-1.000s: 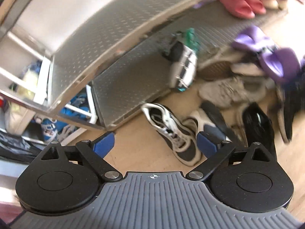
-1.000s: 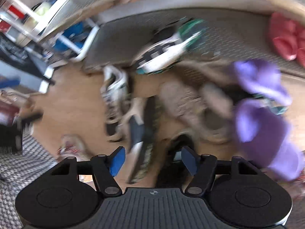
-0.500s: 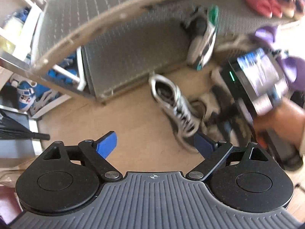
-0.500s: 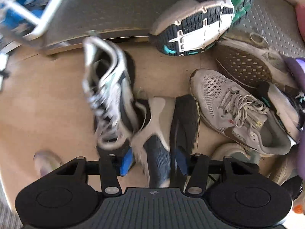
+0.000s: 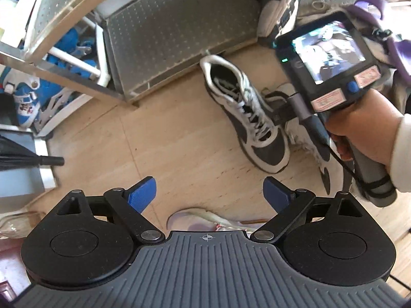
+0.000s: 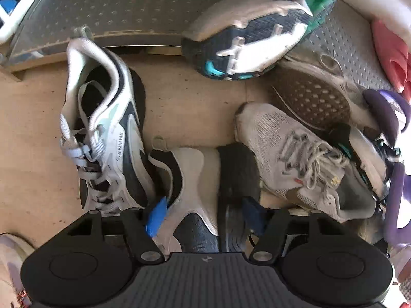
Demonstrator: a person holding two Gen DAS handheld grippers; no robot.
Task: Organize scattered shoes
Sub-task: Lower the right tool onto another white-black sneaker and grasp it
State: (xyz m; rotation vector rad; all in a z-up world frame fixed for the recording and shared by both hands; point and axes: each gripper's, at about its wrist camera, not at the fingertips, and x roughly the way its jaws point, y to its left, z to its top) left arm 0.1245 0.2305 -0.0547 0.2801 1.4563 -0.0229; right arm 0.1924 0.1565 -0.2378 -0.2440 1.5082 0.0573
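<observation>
My right gripper (image 6: 204, 215) is low over a grey and black sneaker (image 6: 197, 179) that lies on its side on the wooden floor. Its fingers are open and stand on either side of the shoe, one at the upper and one at the sole. A white and black laced sneaker (image 6: 108, 133) lies just left of it and also shows in the left wrist view (image 5: 246, 118). My left gripper (image 5: 210, 192) hangs open above bare floor with nothing between its fingers. A pale lilac shoe (image 5: 203, 219) peeks out just beneath it.
The metal shoe rack (image 5: 164, 33) stands behind, with a green-heeled trainer (image 6: 251, 38) tipped on its low shelf. A beige mesh sneaker (image 6: 295, 154), purple slippers (image 6: 390, 113) and red slippers (image 6: 388, 48) crowd the right. A person's hand (image 5: 359, 131) holds the right gripper's handle. Blue skates (image 5: 28, 97) sit at far left.
The right gripper has dropped from a blurred sweep over the pile onto the grey and black sneaker. The left gripper has pulled back and lower; the hand with the right gripper has come into its view.
</observation>
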